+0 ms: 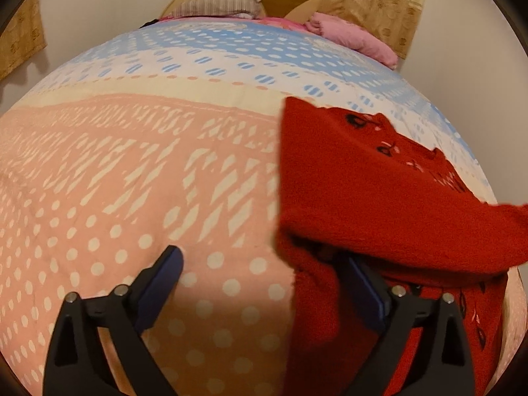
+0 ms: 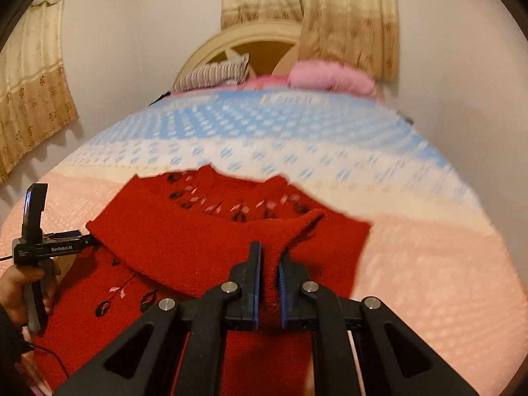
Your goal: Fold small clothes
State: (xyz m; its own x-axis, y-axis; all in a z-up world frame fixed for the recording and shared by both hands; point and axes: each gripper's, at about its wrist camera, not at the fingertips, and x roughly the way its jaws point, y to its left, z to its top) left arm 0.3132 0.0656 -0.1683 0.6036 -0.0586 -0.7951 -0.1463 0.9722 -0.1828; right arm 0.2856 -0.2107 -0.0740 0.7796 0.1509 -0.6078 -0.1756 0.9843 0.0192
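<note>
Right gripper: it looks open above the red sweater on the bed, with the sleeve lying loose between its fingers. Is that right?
Not quite. The right gripper is shut on the sleeve of the red sweater, pinching a fold of it between the fingers, as the right wrist view shows. The sweater does lie on the bed.

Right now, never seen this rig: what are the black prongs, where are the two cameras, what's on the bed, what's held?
No robot here: a person holds a two-finger gripper in each hand, each with a fisheye camera looking along its fingers. One picture is the left gripper's view: its jaws stand wide open with only bedspread between them, one finger against the red knitted sweater with embroidered leaves. The other is the right gripper's view: shut on a pinched fold of that sweater. The left gripper and the hand holding it show at the left edge there. The sweater lies on a pink, cream and blue patterned bedspread.
</note>
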